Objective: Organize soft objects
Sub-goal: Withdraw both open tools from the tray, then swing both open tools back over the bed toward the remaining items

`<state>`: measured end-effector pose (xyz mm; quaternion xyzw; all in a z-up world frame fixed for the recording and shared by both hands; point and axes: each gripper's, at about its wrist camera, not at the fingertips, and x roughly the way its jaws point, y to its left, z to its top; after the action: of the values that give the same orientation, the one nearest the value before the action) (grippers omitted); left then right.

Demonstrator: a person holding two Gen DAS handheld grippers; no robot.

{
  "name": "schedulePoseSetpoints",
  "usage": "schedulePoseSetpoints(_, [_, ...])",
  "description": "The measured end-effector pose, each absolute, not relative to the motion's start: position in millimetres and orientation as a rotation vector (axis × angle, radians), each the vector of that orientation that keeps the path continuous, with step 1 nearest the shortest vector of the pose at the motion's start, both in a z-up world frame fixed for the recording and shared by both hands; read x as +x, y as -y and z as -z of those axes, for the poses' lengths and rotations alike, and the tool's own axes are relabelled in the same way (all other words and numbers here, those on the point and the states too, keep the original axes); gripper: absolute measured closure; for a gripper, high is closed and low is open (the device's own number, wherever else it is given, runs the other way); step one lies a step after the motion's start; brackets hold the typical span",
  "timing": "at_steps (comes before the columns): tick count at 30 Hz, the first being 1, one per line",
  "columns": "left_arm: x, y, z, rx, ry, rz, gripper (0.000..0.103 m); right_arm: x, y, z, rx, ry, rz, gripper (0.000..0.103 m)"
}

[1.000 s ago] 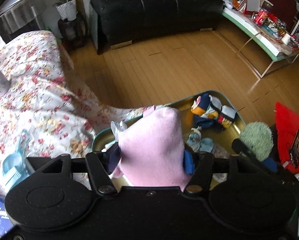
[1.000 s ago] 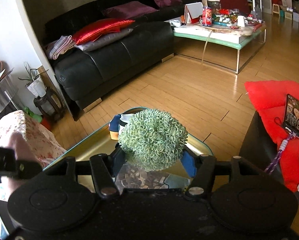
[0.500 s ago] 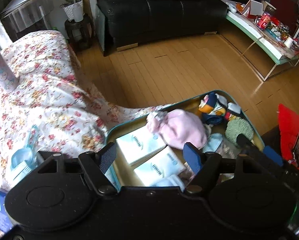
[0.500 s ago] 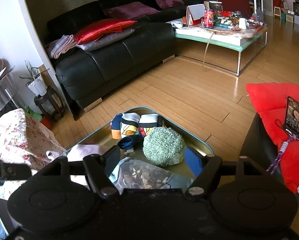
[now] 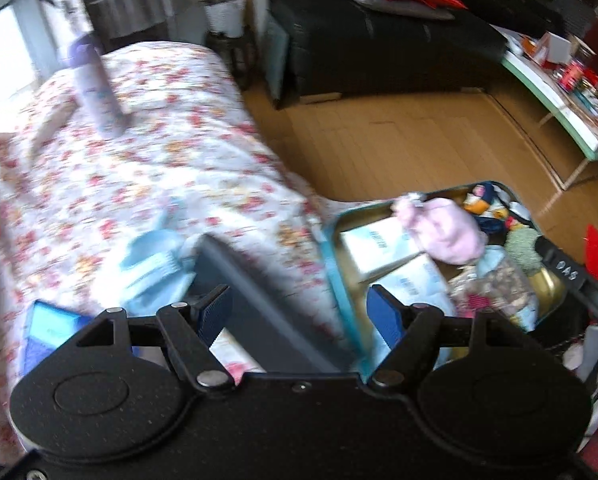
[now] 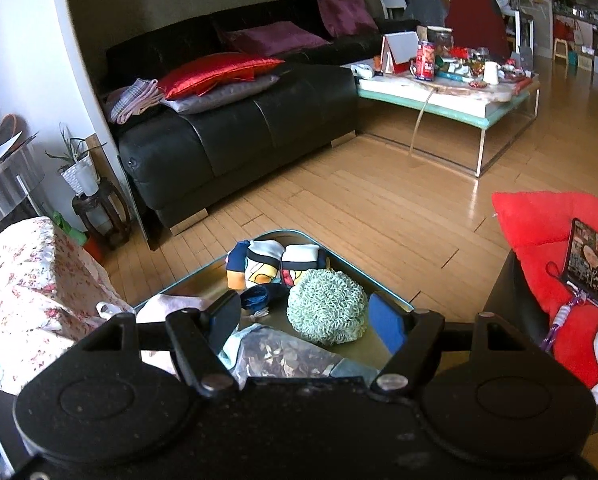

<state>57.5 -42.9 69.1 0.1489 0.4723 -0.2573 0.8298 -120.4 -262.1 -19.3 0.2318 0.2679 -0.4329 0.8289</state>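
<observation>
Lying loose in the teal-rimmed tray (image 5: 332, 240), a pink soft toy (image 5: 443, 228) and a green knitted ball (image 6: 326, 312) now rest free; a second ago each was clamped in a gripper. Both grippers have let go. The left gripper (image 5: 302, 316), its jaws just opened with nothing between them, has swung away from the tray toward the flowered bedspread (image 5: 147, 184). The right gripper (image 6: 305, 318) hangs spread and empty just over the ball, not touching it. Two soft things thus seem put away, and the left gripper appears to be going for more.

The blurred left view alone shows what waits on the bedspread: a pale blue soft item (image 5: 155, 256) and a blue packet (image 5: 49, 330), plus white packs (image 5: 373, 240) inside the tray. The sharper right view alone shows cartoon-print soft blocks (image 6: 275, 264) at the tray's far end and a red cushion (image 6: 551, 236) carrying a phone (image 6: 585, 262).
</observation>
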Motion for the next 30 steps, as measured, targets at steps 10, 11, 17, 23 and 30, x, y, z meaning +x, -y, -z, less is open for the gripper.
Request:
schedulePoseSetpoints(10, [72.0,-65.6,-118.9,0.269,-0.882,0.327,0.03,-112.5,243.1,17.5,0.394,-0.579,0.875,0.032])
schedulePoseSetpoints(11, [72.7,-75.5,-123.8,0.264,-0.867,0.307,0.03,-110.8,239.5,17.4,0.369,-0.583,0.872,0.032])
schedulePoseSetpoints(17, [75.4,-123.8,-145.9,0.317,-0.776,0.183,0.029,-111.6,219.9,14.1,0.275,-0.571,0.826,0.021])
schedulePoseSetpoints(23, [84.4,-170.6,-156.1,0.293,-0.745,0.056,0.029,-113.9,204.1,12.4,0.252,-0.596,0.746,0.021])
schedulePoseSetpoints(30, [91.6,-205.1,-146.2,0.292,-0.747,-0.047,0.028,-125.7,171.6,3.4,0.318,-0.632,0.607,0.021])
